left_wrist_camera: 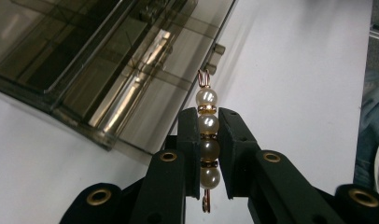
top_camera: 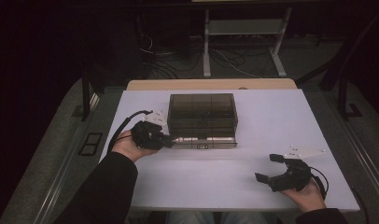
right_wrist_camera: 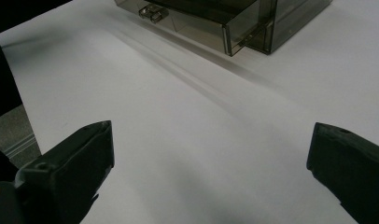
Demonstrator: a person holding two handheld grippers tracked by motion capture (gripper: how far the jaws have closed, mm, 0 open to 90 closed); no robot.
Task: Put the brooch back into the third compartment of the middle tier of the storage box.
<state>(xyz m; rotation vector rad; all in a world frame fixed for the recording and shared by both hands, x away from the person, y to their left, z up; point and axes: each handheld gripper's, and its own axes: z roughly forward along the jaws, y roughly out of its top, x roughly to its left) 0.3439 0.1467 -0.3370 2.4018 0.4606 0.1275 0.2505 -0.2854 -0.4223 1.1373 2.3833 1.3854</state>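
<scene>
We note left gripper [left_wrist_camera: 207, 154] clamped on pearl bead bar [left_wrist_camera: 208, 142], beside smoked drawer box [top_camera: 202, 114], right gripper [top_camera: 271, 169] spread wide, holding nothing, above white table [top_camera: 271, 121]

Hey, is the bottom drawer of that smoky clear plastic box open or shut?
Open. The bottom drawer juts out past the front of the smoky clear plastic box, toward the person.
</scene>
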